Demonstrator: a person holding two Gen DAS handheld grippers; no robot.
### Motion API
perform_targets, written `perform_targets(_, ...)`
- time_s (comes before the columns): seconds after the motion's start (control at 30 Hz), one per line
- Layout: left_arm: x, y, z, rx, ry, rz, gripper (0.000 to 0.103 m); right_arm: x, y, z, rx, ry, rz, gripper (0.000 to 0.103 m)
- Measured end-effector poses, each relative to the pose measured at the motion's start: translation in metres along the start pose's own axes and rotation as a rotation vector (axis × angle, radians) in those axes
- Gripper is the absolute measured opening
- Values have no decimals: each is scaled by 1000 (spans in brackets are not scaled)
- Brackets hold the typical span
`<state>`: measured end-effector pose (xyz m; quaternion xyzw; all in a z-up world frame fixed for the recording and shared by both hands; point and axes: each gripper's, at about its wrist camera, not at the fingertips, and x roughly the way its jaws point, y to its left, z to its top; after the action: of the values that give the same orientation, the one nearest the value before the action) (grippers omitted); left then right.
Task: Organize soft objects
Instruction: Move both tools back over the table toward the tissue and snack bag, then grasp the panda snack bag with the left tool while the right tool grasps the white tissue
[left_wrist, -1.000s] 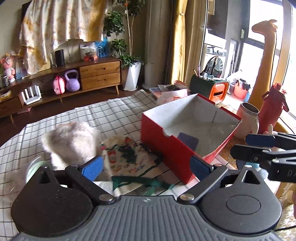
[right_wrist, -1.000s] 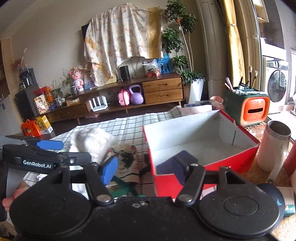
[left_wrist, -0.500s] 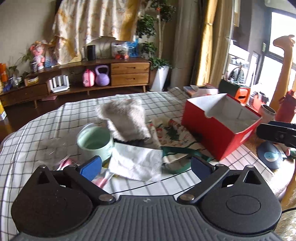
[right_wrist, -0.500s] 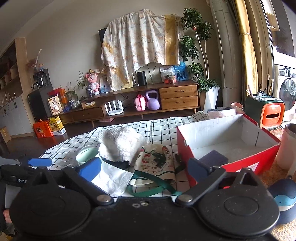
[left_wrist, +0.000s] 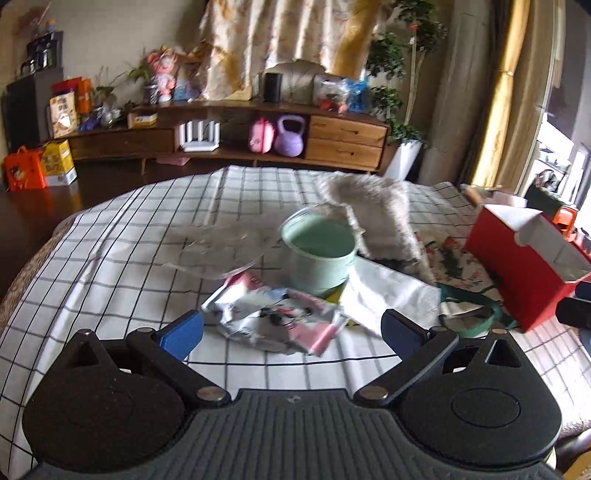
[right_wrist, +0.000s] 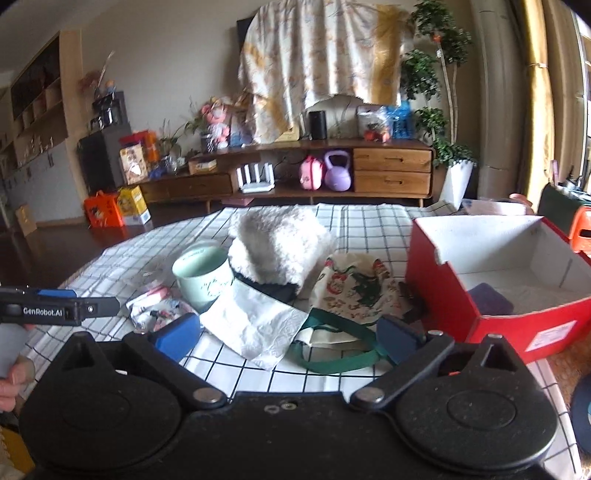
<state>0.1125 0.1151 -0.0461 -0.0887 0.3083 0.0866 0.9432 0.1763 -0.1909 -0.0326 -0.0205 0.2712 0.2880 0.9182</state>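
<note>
A fluffy white soft item (right_wrist: 279, 247) lies mid-table, also in the left wrist view (left_wrist: 380, 218). Beside it lie a printed cloth bag (right_wrist: 356, 288) with green straps (right_wrist: 332, 360), a white tissue (right_wrist: 255, 325) and a crumpled printed wrapper (left_wrist: 273, 317). A red box (right_wrist: 498, 288) with a white inside stands at the right and holds a dark blue item (right_wrist: 489, 301). My left gripper (left_wrist: 291, 332) is open and empty, just short of the wrapper. My right gripper (right_wrist: 290, 334) is open and empty, over the tissue and straps.
A mint green cup (left_wrist: 319, 254) stands by the fluffy item, with clear plastic film (left_wrist: 218, 247) to its left. The checked tablecloth (left_wrist: 110, 266) covers the table. A wooden sideboard (right_wrist: 332, 173) lines the far wall. A dark round object (right_wrist: 581, 413) lies right of the box.
Both grippers have pulled back and away from the red box. The left gripper has swung left, bringing the cup and the crumpled wrapper before it. Both stay open.
</note>
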Motion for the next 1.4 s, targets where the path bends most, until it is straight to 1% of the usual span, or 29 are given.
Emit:
perform_targets(0.07,11,11,-3,-20,22,24,103,12,6,-1,-26,23,12,100)
perform_targets(0.17,24,20,-6,-43,52,38,103,29,15,-4,-85,53,28,99)
perform_targets(0.3,41,25,-9,-67,84,51,103,53,23,-4,-166,94,74,98)
perform_targets(0.4,51,24,-8,-69,94,67,103,72,32,1,-259,114,103,97)
perform_targets(0.47,59,26,-6,-91,103,82,103,84,35,4,-306,134,129,97)
perform_targets(0.53,67,28,-4,-117,115,81,103,95,38,5,-352,145,144,97)
perform_targets(0.63,81,34,-3,-168,146,96,103,112,39,8,-407,156,162,97)
perform_targets(0.8,105,45,-2,-286,207,104,103,137,40,12,-459,182,198,97)
perform_targets(0.9,116,47,-3,-333,235,112,103,151,39,13,-496,204,207,97)
perform_targets(1.03,124,46,-3,-346,235,126,103,166,34,14,-501,231,229,97)
perform_targets(1.17,130,46,-4,-373,229,120,103,178,30,9,-489,273,244,98)
perform_targets(1.4,136,43,-2,-379,209,138,102,177,33,-6,-489,302,278,97)
